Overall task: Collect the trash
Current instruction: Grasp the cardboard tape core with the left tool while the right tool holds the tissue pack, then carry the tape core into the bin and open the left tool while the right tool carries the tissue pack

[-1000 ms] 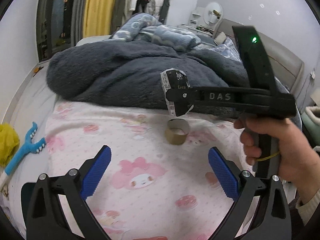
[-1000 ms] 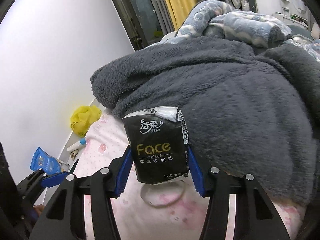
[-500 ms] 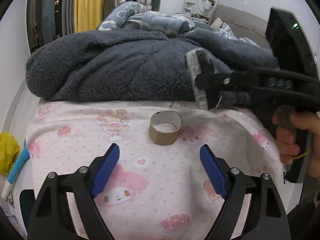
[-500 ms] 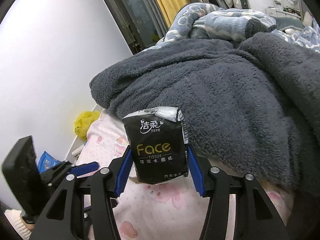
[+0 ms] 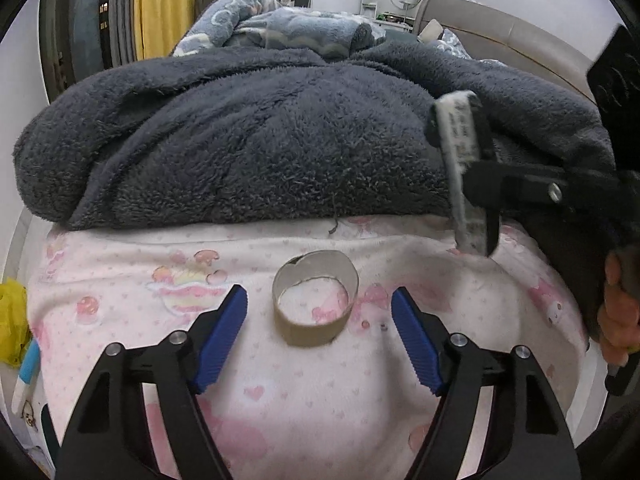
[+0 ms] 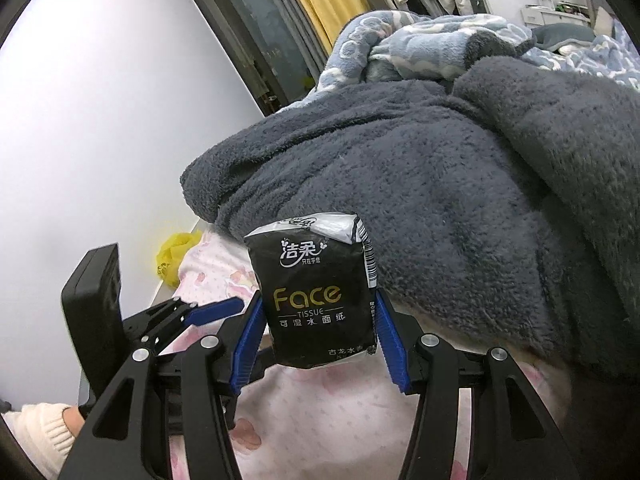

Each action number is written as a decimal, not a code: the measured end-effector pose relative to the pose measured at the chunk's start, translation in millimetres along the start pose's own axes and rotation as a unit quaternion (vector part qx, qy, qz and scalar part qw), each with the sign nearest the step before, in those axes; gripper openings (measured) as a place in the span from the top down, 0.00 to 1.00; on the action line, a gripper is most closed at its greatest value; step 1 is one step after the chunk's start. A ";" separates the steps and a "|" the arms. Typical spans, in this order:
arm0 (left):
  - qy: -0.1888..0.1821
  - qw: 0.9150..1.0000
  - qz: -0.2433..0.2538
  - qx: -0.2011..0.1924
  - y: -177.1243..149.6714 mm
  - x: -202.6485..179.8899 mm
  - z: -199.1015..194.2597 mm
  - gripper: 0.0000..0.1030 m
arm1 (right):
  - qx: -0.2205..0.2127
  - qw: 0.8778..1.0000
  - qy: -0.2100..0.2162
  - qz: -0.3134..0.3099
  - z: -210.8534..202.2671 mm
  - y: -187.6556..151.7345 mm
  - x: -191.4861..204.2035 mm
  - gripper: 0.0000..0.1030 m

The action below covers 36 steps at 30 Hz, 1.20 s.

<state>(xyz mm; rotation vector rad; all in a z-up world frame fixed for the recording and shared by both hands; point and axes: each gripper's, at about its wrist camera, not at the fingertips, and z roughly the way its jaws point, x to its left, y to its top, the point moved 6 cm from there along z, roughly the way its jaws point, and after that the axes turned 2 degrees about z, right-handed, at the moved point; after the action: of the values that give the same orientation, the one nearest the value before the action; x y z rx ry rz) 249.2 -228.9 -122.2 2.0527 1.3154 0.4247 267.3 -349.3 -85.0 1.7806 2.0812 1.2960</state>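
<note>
Closer now than a second ago, our left claw (image 5: 318, 314) stands wide open around one cardboard ring (image 5: 315, 298) on the pink bed sheet (image 5: 120, 280), not touching it. We keep our right claw (image 6: 318, 330) clenched on one black tissue pack (image 6: 316, 292), raised before the grey blanket (image 6: 440, 184).

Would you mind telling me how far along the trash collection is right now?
One piece is picked up: the right gripper is shut on the black tissue packet, held above the bed. In hand: the left gripper is open, its jaws on either side of the cardboard tape ring lying on the pink sheet. Left: grasping the ring and binning both; no bin is visible.
</note>
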 end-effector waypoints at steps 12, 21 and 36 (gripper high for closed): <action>-0.009 0.999 -0.046 0.019 0.6 7.4 5.4 0.52 | 0.003 1.000 0.004 0.002 -4.6 -4.0 -5.5 0.47; 0.013 0.999 -0.044 0.006 -11.8 15.9 -23.8 0.53 | 0.008 1.000 0.001 -0.004 -6.7 -6.4 -5.0 0.47; 0.069 0.994 -0.083 -0.002 -45.4 70.4 -82.2 0.53 | 0.038 0.998 -0.009 -0.038 3.9 -16.2 19.4 0.47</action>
<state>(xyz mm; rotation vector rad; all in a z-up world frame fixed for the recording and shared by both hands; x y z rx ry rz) 201.6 -124.4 -97.9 1.9216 1.5521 0.4996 251.3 -329.8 -89.8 1.7164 2.1941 1.1912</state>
